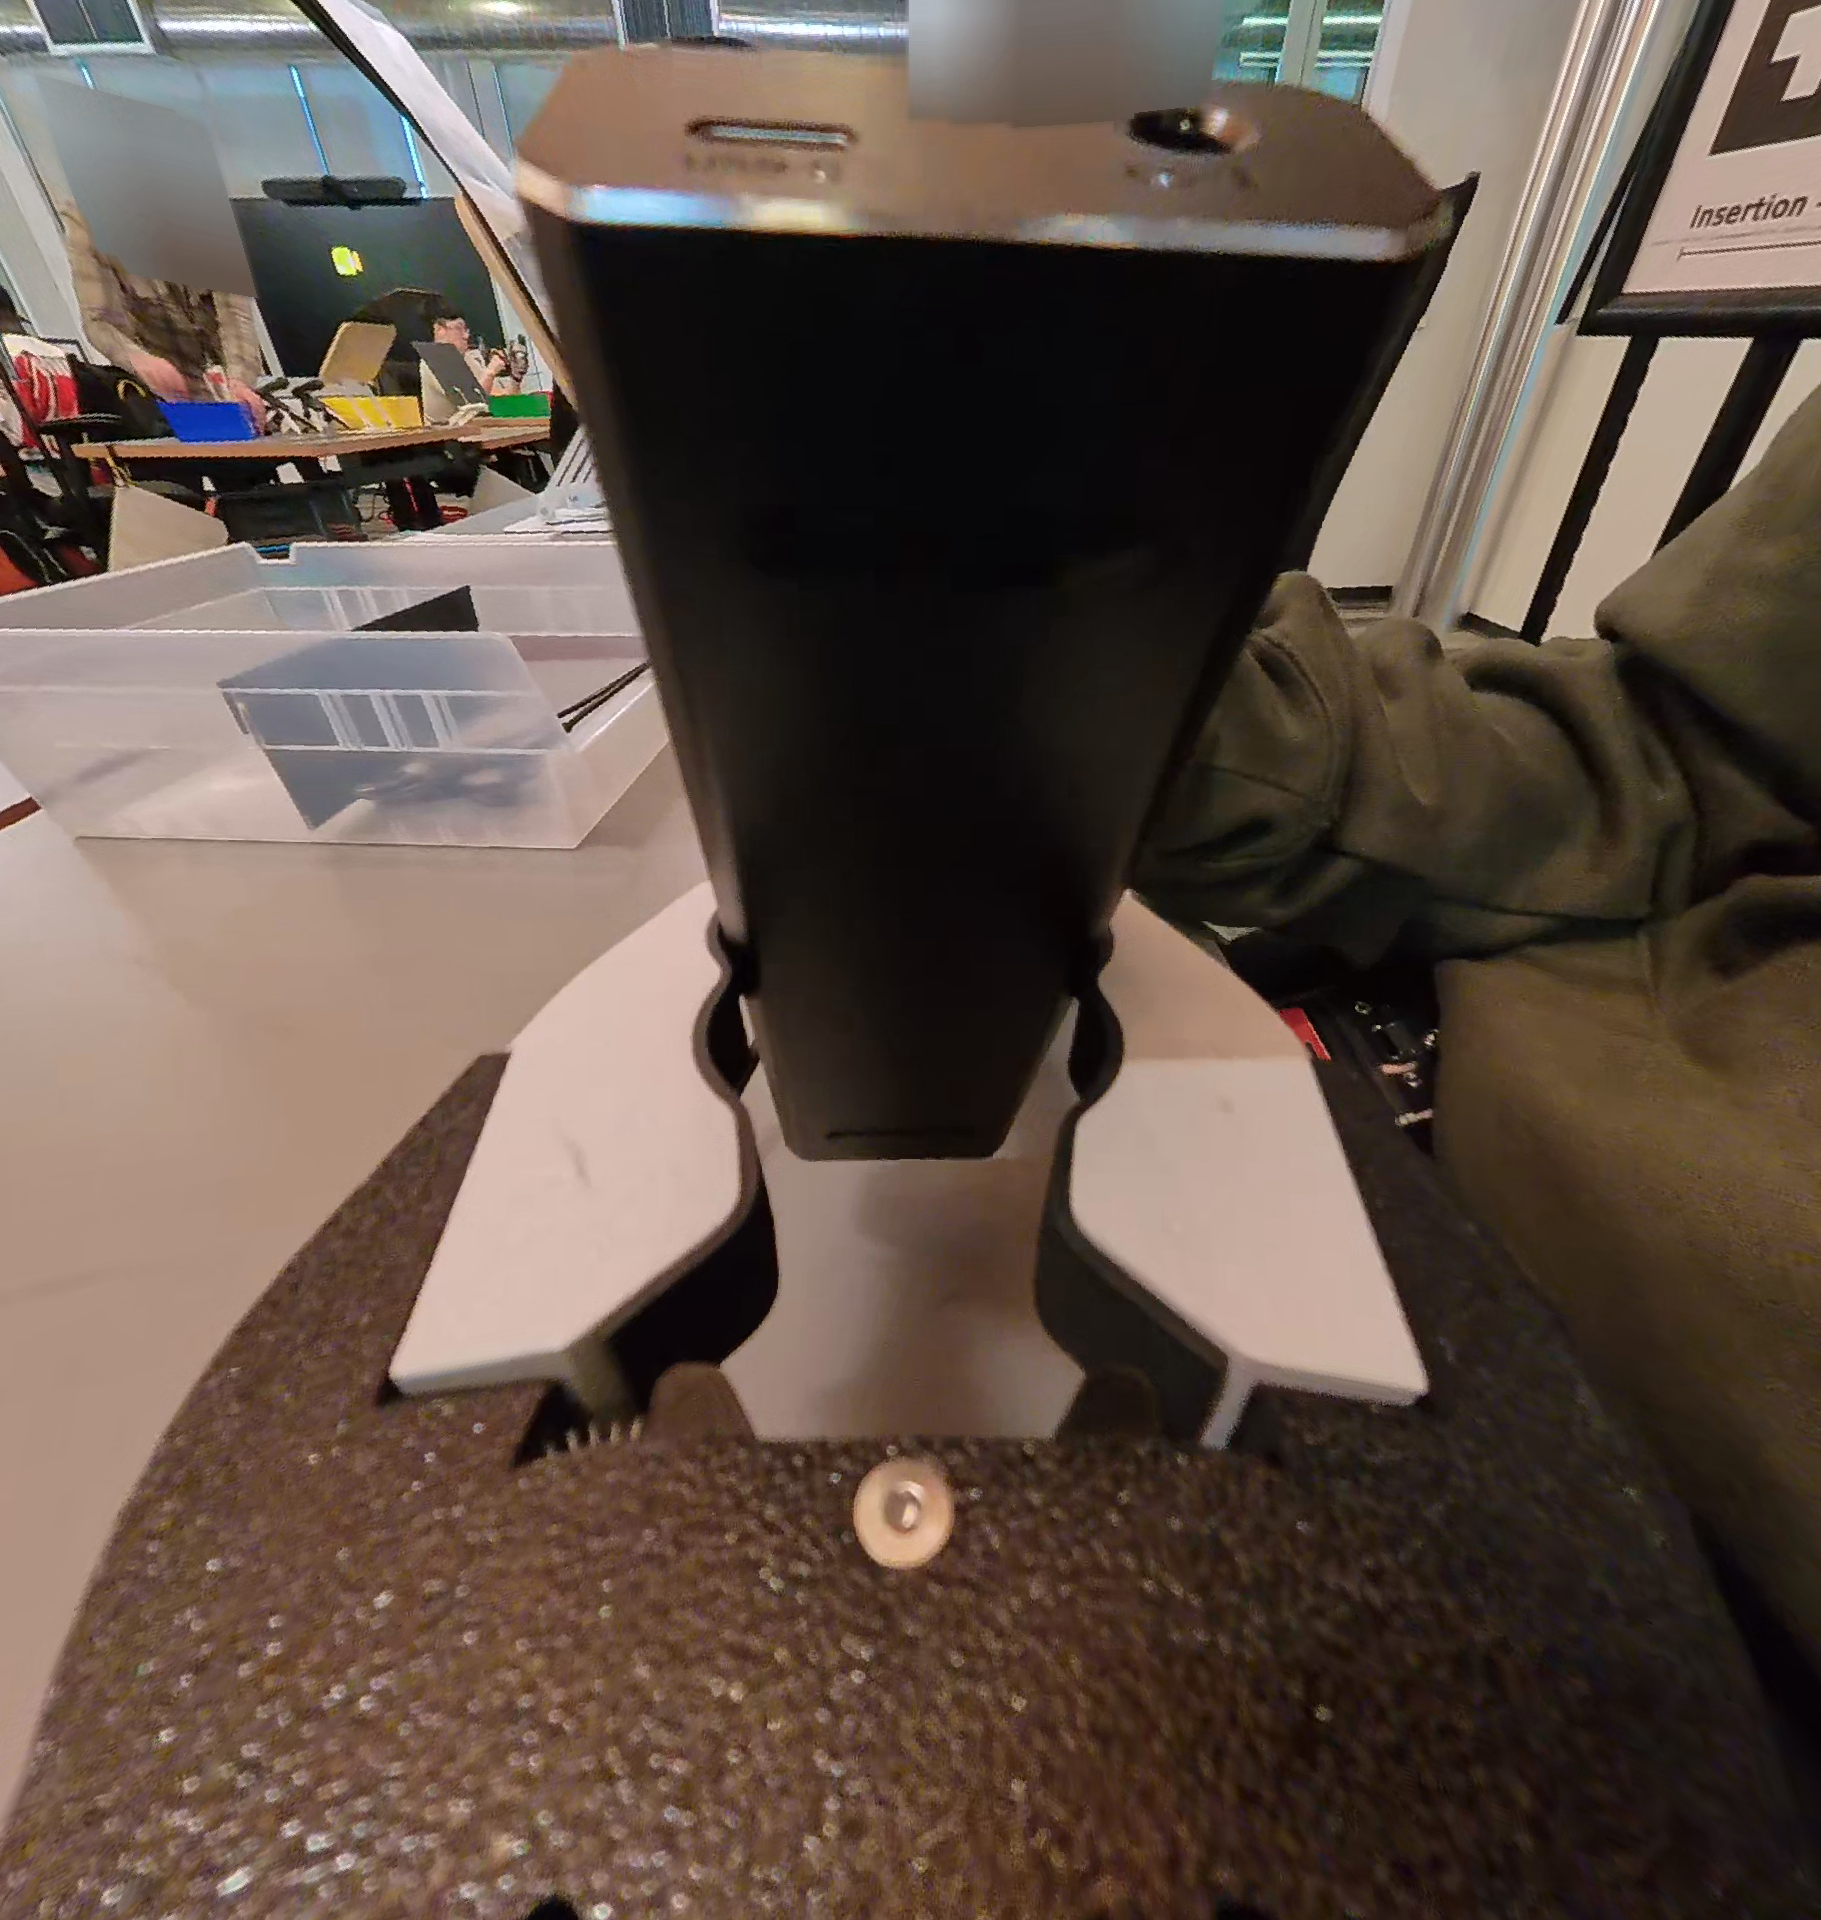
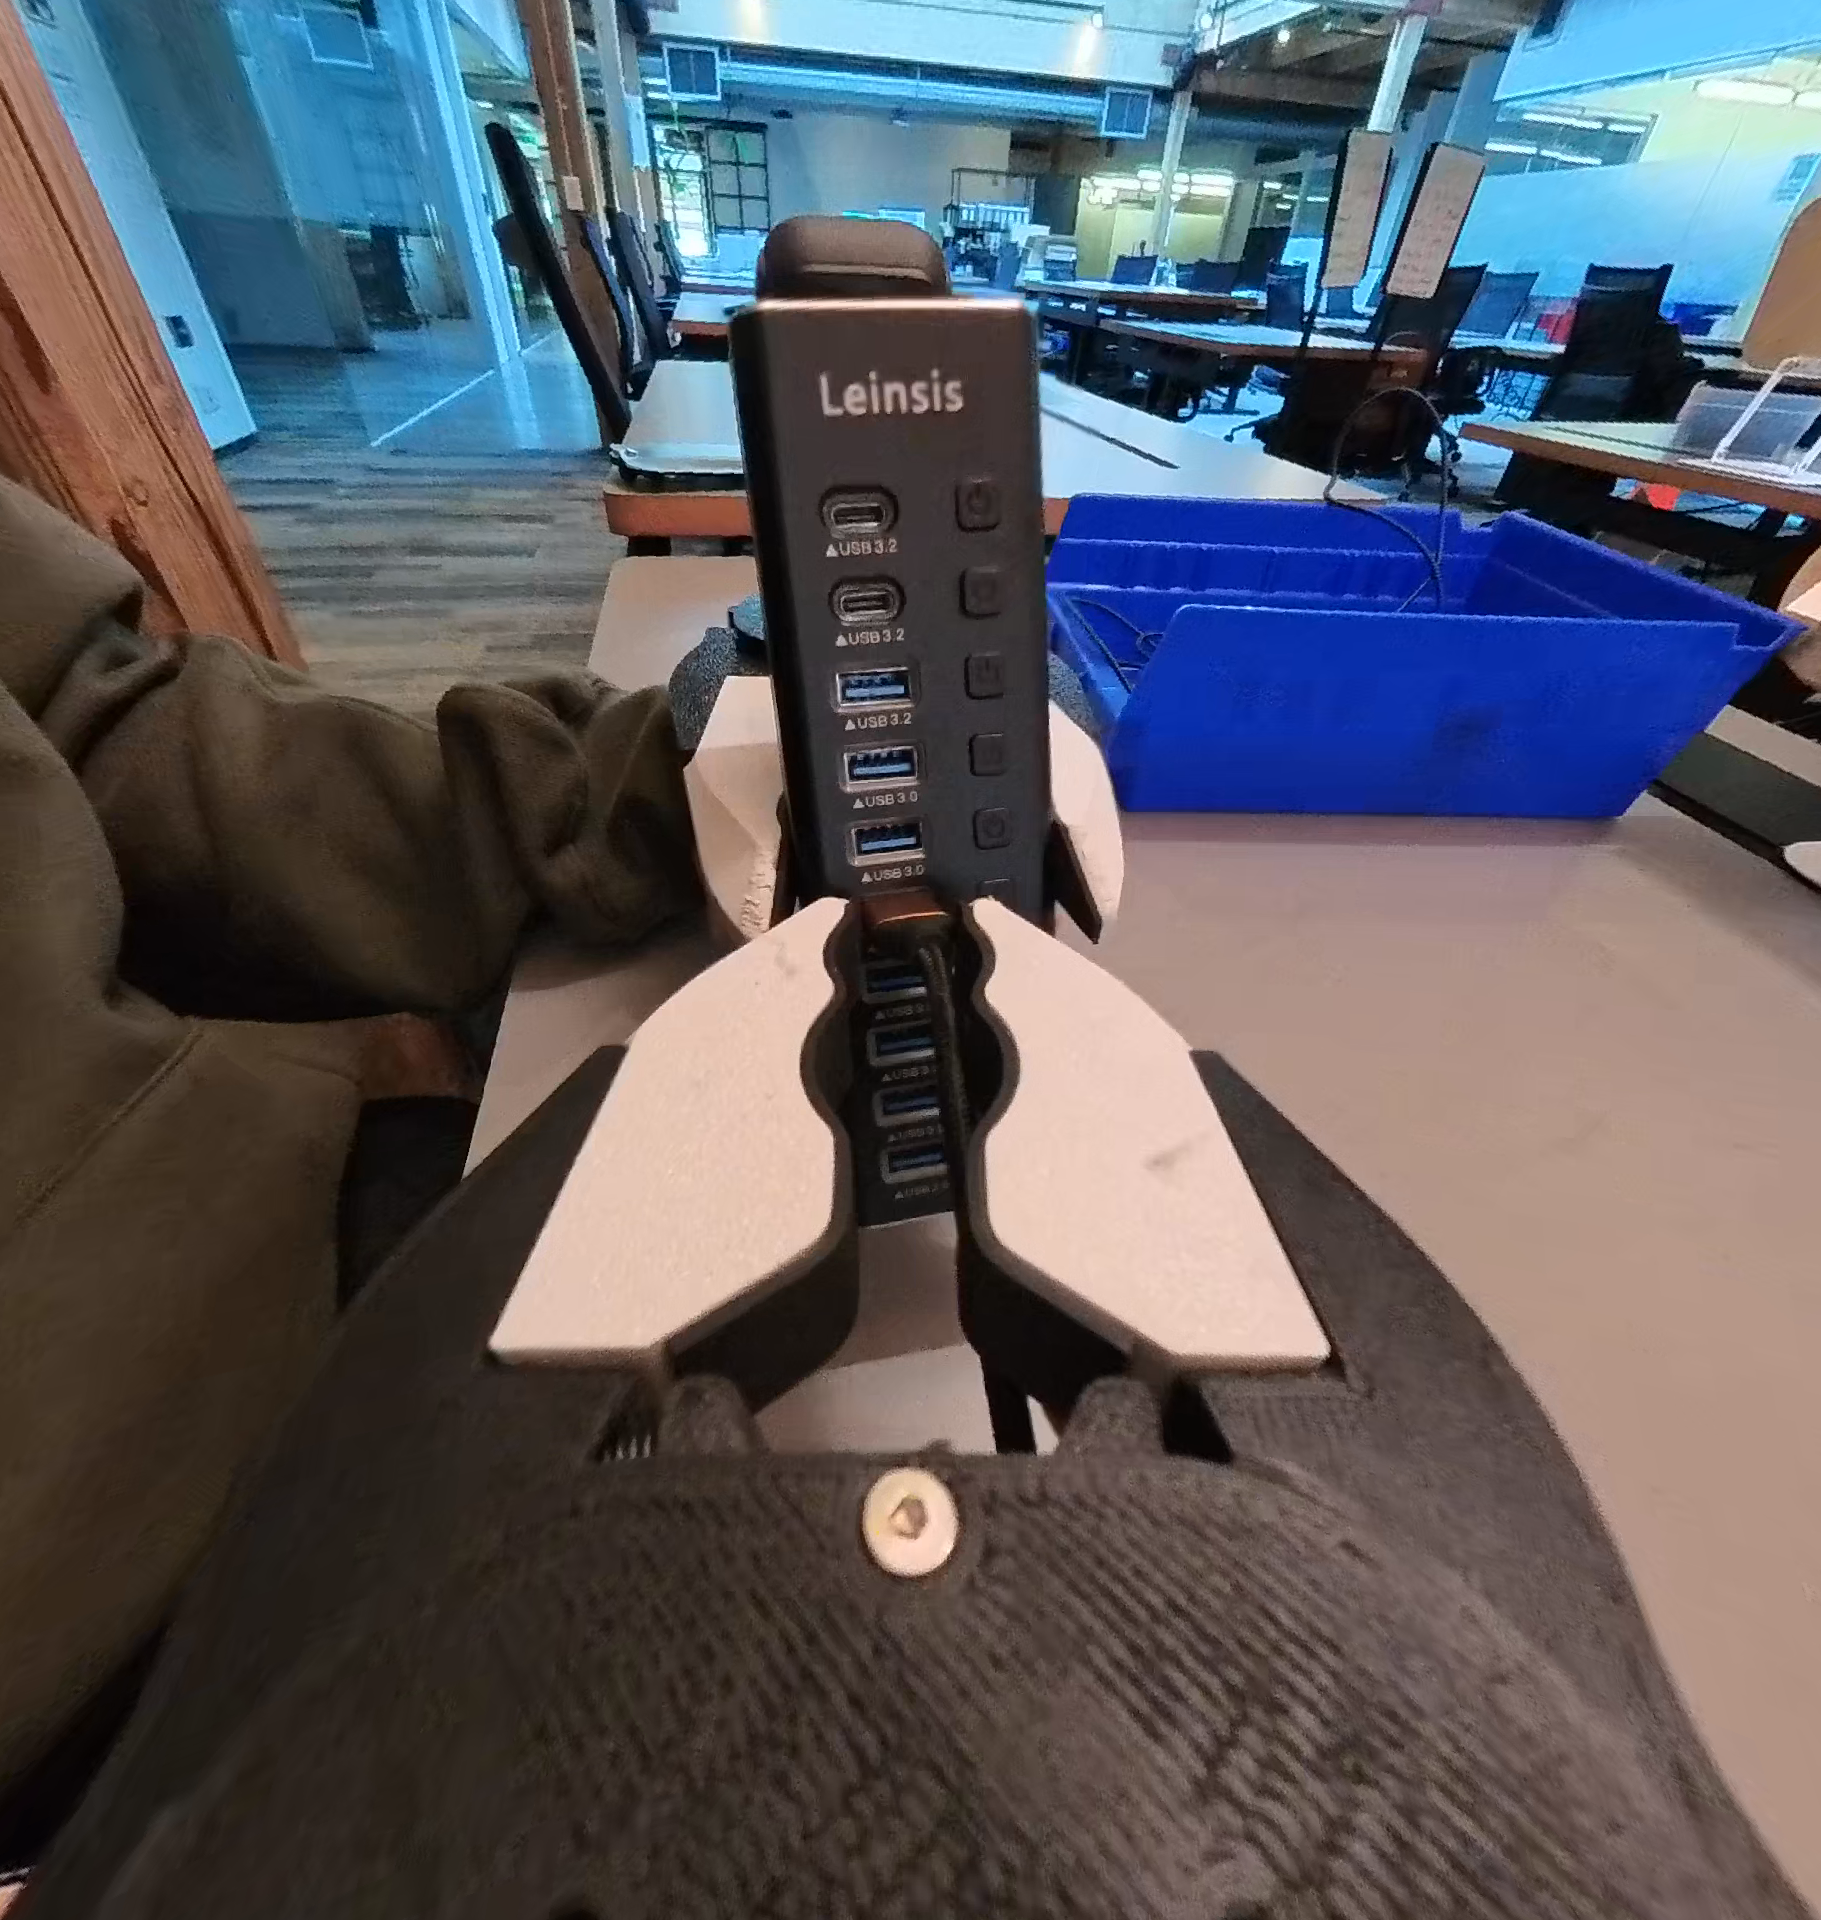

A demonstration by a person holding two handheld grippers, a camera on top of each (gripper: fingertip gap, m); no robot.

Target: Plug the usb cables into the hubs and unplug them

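An open-plan office under bright ceiling lights. In the right wrist view, rows of desks and black chairs fill the upper right; a wooden post and glass walls stand at upper left above wood-look floor. In the left wrist view, people sit at desks at centre left, before a dark screen; a framed sign stands at upper right.

Right gripper pinches a USB plug at a port on the upright black hub; left gripper clamps the hub. Blue bin behind.
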